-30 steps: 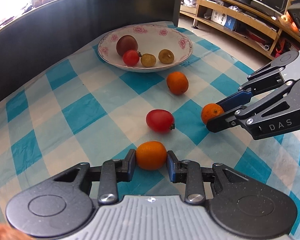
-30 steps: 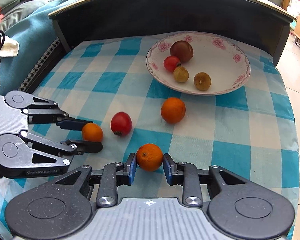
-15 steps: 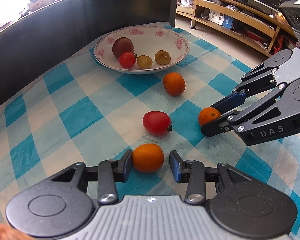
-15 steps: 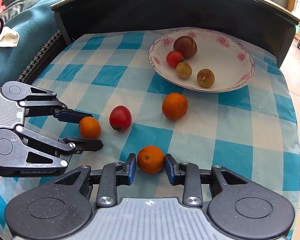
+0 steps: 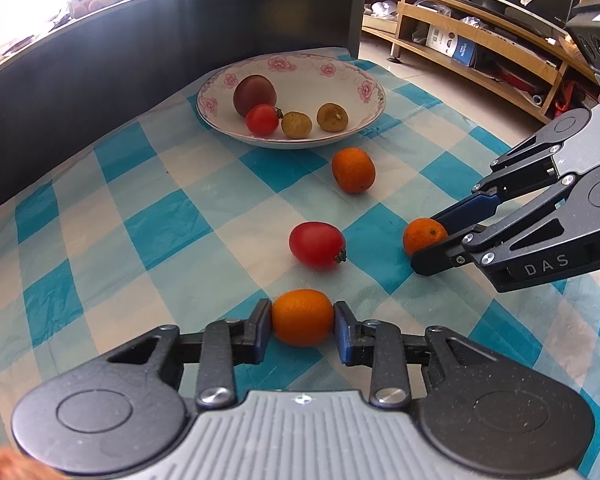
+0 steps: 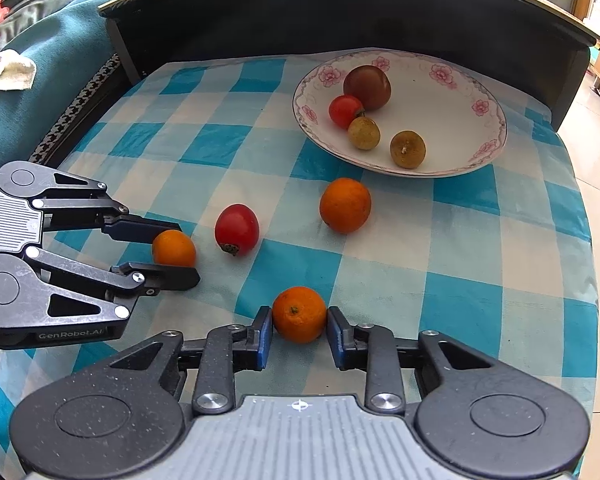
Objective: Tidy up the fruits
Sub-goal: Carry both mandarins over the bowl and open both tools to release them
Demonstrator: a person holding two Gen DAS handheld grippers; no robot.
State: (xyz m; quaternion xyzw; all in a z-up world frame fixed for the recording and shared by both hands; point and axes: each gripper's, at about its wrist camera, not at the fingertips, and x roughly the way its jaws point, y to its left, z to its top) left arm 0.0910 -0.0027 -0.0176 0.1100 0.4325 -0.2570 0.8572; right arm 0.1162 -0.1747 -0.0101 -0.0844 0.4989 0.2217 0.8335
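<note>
On the checked cloth (image 6: 228, 148), near edge, left to right:

Left gripper (image 5: 302, 322): pads touching both sides of an oval orange (image 5: 302, 317) lying on the cloth. Half a second ago a gap showed on each side, so the fingers have just closed on it.

Tomato (image 5: 317, 245): loose, just beyond that orange, untouched.

Right gripper (image 6: 299, 322): pads against a round orange (image 6: 299, 314), also on the cloth; it has stayed closed on this fruit over the last second.

Third orange (image 6: 345, 205): loose, between the tomato and the plate.

Plate (image 6: 452, 80): far right, holding a dark plum, a small tomato and two brownish fruits, as before.

Meaning: both grips now look secure, so the likely next step is lifting both oranges towards the plate; two fruits would then remain on the cloth.

Risk: round fruit may roll out of the pads if squeezed off-centre.
</note>
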